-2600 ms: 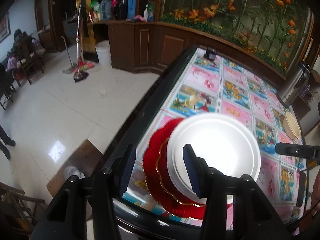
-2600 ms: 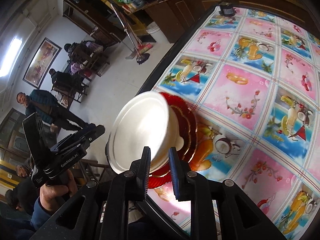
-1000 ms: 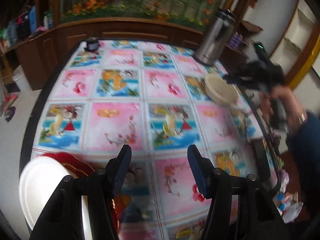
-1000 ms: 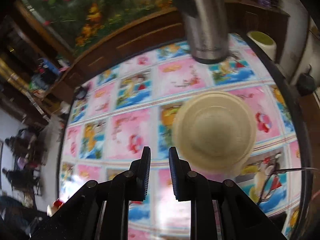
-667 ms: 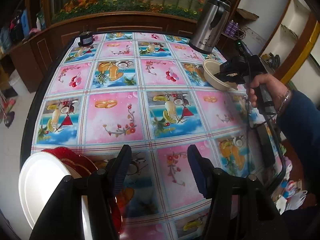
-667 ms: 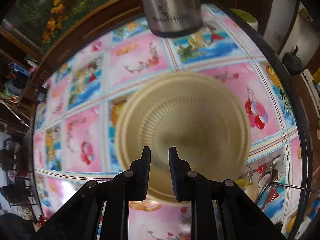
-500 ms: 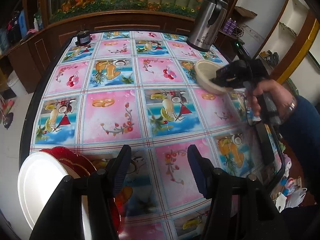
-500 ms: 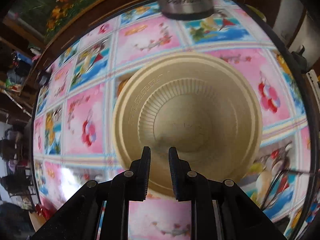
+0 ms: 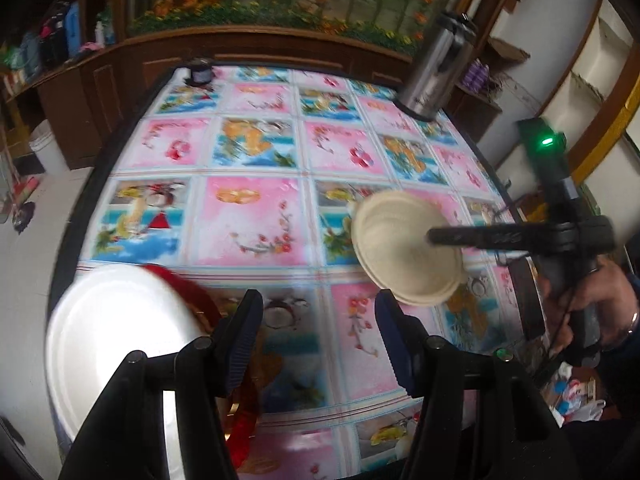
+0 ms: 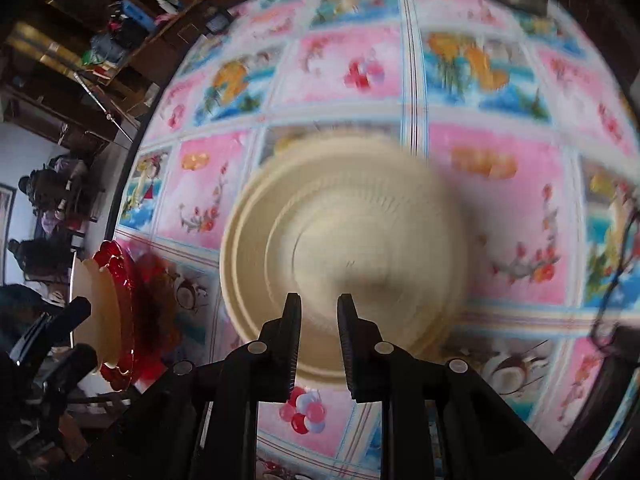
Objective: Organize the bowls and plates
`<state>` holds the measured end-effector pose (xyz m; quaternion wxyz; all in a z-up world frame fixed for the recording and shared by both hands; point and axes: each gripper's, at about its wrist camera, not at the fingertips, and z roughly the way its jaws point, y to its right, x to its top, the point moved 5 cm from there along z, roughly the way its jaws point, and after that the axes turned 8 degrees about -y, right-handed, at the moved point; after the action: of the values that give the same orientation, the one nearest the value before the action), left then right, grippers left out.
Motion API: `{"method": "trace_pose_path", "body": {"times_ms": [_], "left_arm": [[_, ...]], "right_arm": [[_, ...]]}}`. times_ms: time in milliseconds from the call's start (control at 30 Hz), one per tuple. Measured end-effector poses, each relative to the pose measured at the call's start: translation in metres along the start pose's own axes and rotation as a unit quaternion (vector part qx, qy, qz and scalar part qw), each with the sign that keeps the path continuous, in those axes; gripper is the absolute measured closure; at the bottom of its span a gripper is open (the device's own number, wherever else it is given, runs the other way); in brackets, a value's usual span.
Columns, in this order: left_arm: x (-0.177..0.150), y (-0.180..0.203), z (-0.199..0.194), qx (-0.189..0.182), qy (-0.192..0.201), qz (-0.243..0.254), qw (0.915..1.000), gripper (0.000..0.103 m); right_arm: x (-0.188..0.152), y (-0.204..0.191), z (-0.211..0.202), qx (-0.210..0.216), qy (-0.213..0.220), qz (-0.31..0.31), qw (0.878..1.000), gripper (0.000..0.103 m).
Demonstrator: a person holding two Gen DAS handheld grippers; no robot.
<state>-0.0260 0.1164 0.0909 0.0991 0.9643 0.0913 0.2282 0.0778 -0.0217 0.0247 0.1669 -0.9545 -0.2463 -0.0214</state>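
**A:** ok, left wrist view first. The cream bowl (image 9: pixel 404 256) is up off the pink tablecloth (image 9: pixel 248 220), tipped on its side, ribbed walls and a flat flanged rim. The right gripper (image 9: pixel 434 237) comes in from the right and pinches its rim, with the person's hand (image 9: pixel 592 304) on the handle. The left gripper (image 9: pixel 316 332) hangs half open with nothing between its fingers. Bottom left there's the white plate (image 9: pixel 120 328) stacked on the red plate (image 9: pixel 192 288) at the table's near edge.

**B:** and the right wrist view?

**A:** Super blurry. Here you look straight into the bowl (image 10: pixel 344 248): concentric rings, rim sitting between the narrow-set fingers of the right gripper (image 10: pixel 319 336), so it's clamped on the rim. This one shows the plate stack side-on, red plate (image 10: pixel 120 312) under the white plate (image 10: pixel 94 312), far left. You only get the steel thermos (image 9: pixel 436 72) whole from the left cam.

**B:** changed from half a second ago?

**A:** Yep, the bowl was out by the thermos side, now it's mid-table and closer to the stack. Left gripper's gap looks the same.
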Motion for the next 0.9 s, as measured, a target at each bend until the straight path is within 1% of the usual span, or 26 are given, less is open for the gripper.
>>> {"method": "trace_pose_path", "body": {"times_ms": [33,100,167,233,267,367,467,533,600,633,667,700,733,767,833,900], "left_arm": [[0.000,-0.006,-0.005,0.004,0.006,-0.007,0.9999,0.046],[0.000,-0.019,-0.015,0.009,0.016,-0.021,0.9996,0.046],[-0.002,-0.030,-0.024,0.017,0.026,-0.034,0.9989,0.046],[-0.005,-0.041,-0.033,0.019,0.036,-0.046,0.9981,0.046],[-0.007,-0.047,-0.038,0.023,0.041,-0.053,0.9975,0.046],[-0.014,-0.064,-0.051,0.031,0.053,-0.073,0.9955,0.046],[-0.020,-0.087,-0.068,0.044,0.068,-0.094,0.9923,0.045],[-0.020,-0.107,-0.079,0.056,0.076,-0.111,0.9894,0.045],[-0.016,-0.128,-0.087,0.086,0.077,-0.111,0.9870,0.045],[-0.014,-0.138,-0.092,0.103,0.081,-0.115,0.9846,0.045],[-0.014,-0.143,-0.096,0.107,0.085,-0.121,0.9831,0.045],[-0.014,-0.149,-0.100,0.100,0.091,-0.133,0.9818,0.045],[-0.017,-0.151,-0.103,0.094,0.094,-0.139,0.9813,0.042],[-0.019,-0.150,-0.103,0.089,0.096,-0.143,0.9810,0.040],[-0.024,-0.142,-0.100,0.085,0.096,-0.140,0.9819,0.040],[-0.028,-0.129,-0.092,0.069,0.089,-0.134,0.9847,0.040]], "right_arm": [[0.003,-0.005,-0.011,-0.005,0.014,-0.010,1.000,0.083],[0.010,-0.021,-0.032,0.004,0.045,-0.024,0.999,0.083],[0.017,-0.037,-0.039,0.012,0.055,-0.040,0.998,0.082],[0.019,-0.055,-0.040,0.026,0.056,-0.051,0.997,0.081],[0.019,-0.063,-0.039,0.030,0.053,-0.057,0.997,0.079],[0.013,-0.090,-0.032,0.052,0.038,-0.075,0.995,0.079],[0.007,-0.121,-0.034,0.056,0.034,-0.112,0.992,0.078],[0.011,-0.148,-0.037,0.067,0.038,-0.138,0.987,0.078],[0.022,-0.177,-0.041,0.080,0.039,-0.158,0.983,0.078],[0.029,-0.190,-0.043,0.096,0.039,-0.160,0.982,0.078],[0.037,-0.202,-0.047,0.112,0.042,-0.163,0.979,0.078],[0.044,-0.213,-0.051,0.109,0.050,-0.171,0.978,0.077],[0.049,-0.219,-0.054,0.097,0.057,-0.175,0.978,0.076],[0.051,-0.224,-0.058,0.097,0.062,-0.177,0.977,0.076],[0.045,-0.226,-0.064,0.109,0.063,-0.184,0.975,0.072],[0.034,-0.221,-0.064,0.094,0.067,-0.193,0.974,0.063]]}}
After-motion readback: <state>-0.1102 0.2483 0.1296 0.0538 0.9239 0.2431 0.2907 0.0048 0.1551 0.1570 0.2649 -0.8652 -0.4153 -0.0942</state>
